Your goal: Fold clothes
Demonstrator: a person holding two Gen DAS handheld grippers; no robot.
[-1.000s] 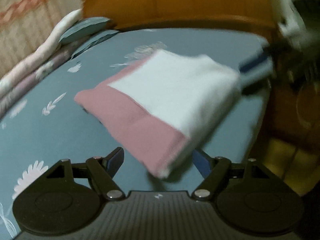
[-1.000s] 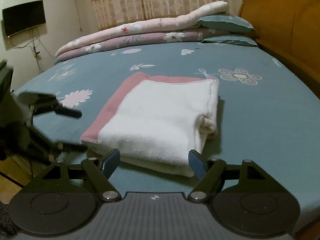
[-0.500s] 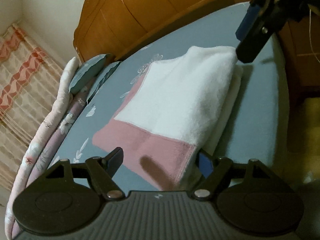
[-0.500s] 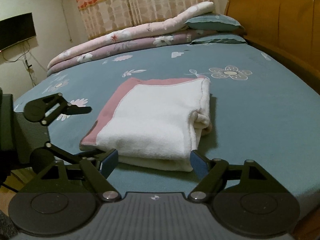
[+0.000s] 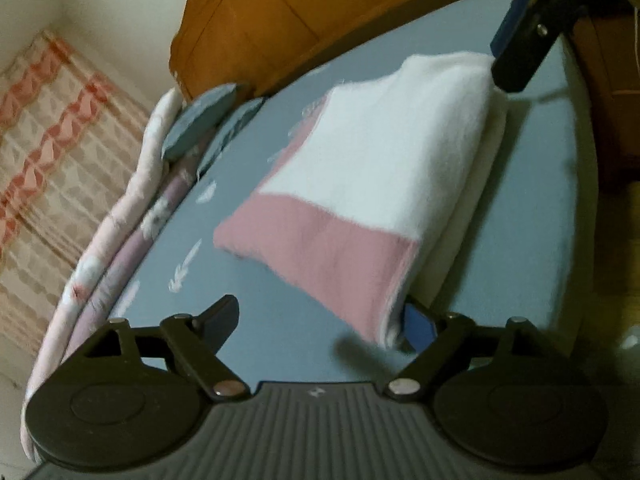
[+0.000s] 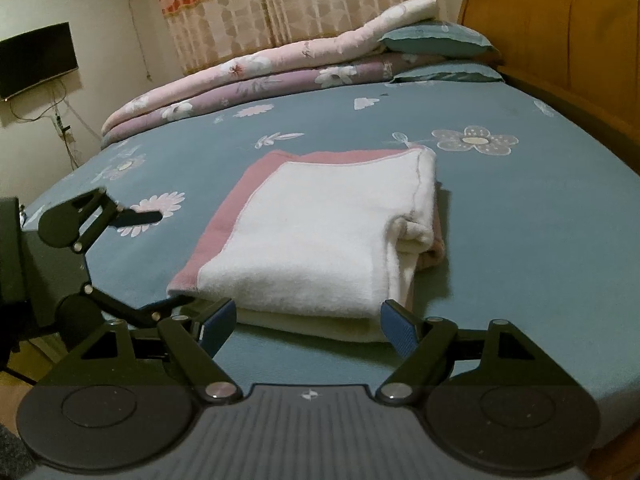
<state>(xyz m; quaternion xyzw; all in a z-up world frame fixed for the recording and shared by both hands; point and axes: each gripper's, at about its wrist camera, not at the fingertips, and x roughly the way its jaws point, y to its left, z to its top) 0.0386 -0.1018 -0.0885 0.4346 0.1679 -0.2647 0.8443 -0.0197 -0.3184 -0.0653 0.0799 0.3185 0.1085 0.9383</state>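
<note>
fold looks done; towel flat on bed. both our fingers released, left's just widening. next, smooth its 6 o'clock edge.

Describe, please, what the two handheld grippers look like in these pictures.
Both the left gripper and the right gripper are black, with round disc hubs, hinged link arms held by silver rivets, a ribbed grey body, and blue pads on the jaws. No hand or sleeve shows.

Left wrist view motion-blurred, curtain pattern smeared. Right gripper cut by top edge, only 1 finger visible. Folded towel underside and inner layers hidden.
</note>
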